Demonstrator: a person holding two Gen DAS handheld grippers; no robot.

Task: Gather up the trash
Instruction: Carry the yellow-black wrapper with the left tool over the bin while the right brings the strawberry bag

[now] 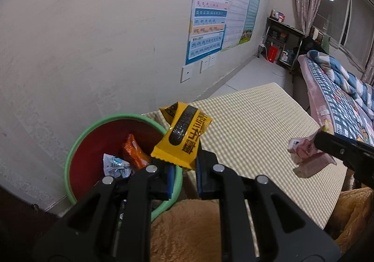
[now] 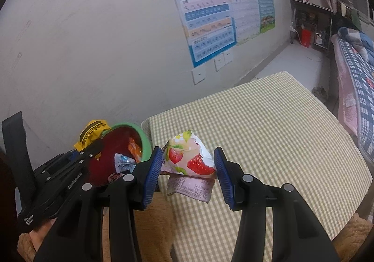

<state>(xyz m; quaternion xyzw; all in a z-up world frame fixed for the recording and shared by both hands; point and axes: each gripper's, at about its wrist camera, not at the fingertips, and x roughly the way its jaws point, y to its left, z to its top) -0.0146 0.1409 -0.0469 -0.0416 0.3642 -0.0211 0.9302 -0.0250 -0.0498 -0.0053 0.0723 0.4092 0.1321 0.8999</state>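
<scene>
Table (image 2: 268,126): big, with a yellow and white checked cloth, next to the wall.
Bin (image 1: 77,152): round, green rim, red inside, beside the table's left end.
In the bin: an orange wrapper (image 1: 134,151) and a white and blue wrapper (image 1: 115,166) lie at the bottom.
Left gripper (image 1: 184,165): pinched tight on the yellow wrapper (image 1: 184,132), which is up over the bin's rim.
Yellow wrapper: puffy, shiny, with black writing.
Right gripper (image 2: 188,168): partly closed, its blue pads squeeze the pink wrapper (image 2: 190,160) from both sides, up over the table.
Pink wrapper: crinkled and torn, with red strawberries on it.
</scene>
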